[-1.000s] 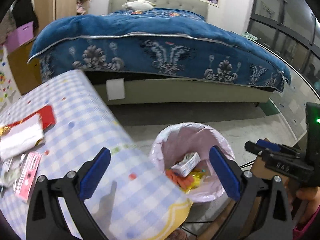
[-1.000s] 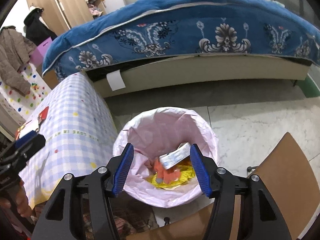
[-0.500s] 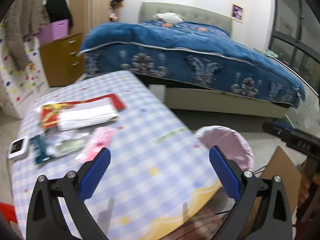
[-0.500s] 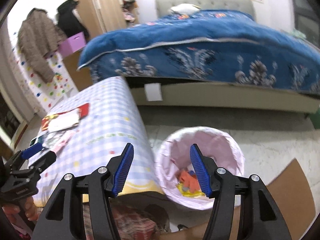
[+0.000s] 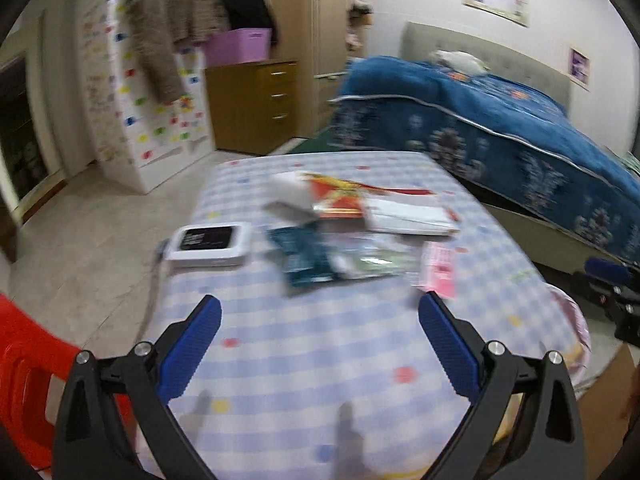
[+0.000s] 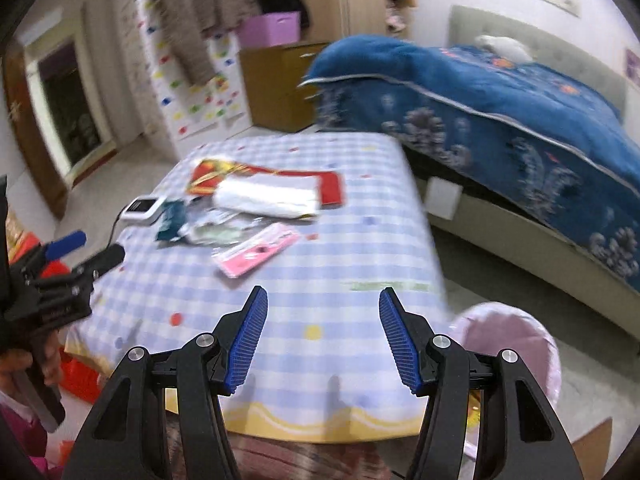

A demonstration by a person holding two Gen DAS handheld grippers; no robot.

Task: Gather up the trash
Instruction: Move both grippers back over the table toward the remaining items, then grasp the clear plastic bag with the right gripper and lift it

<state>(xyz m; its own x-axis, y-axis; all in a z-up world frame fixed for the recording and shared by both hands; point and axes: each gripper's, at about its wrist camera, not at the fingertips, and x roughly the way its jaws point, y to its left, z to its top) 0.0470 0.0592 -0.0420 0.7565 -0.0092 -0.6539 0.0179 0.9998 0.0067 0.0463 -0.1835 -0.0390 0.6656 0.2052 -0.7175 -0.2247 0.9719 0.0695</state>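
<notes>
Trash lies on the blue-checked table [image 5: 300, 360] [image 6: 340, 256]: a pink packet [image 5: 438, 268] [image 6: 258, 254], clear wrappers [image 5: 368, 260] [image 6: 216, 228], a dark teal packet [image 5: 304, 256] [image 6: 170, 220] and a red-and-white package [image 5: 408, 216] [image 6: 268, 196]. My left gripper [image 5: 319, 300] hangs open over the table's near part, short of the litter, nothing between its fingers. My right gripper [image 6: 323, 292] is also open and empty above the table's near edge. The pink-lined bin [image 6: 516, 336] [image 5: 576, 320] stands on the floor off the table's right corner.
A white device [image 5: 210, 244] [image 6: 142, 208] with a cable sits at the table's left edge. A blue-quilted bed [image 5: 500, 120] [image 6: 500, 100] fills the right. A red plastic chair [image 5: 24, 380] is at lower left, a wooden dresser [image 5: 256, 104] behind, cardboard [image 6: 592, 448] beside the bin.
Both views have swung left from the bin to the tabletop, so the litter now lies ahead. Both grippers stayed open and empty.
</notes>
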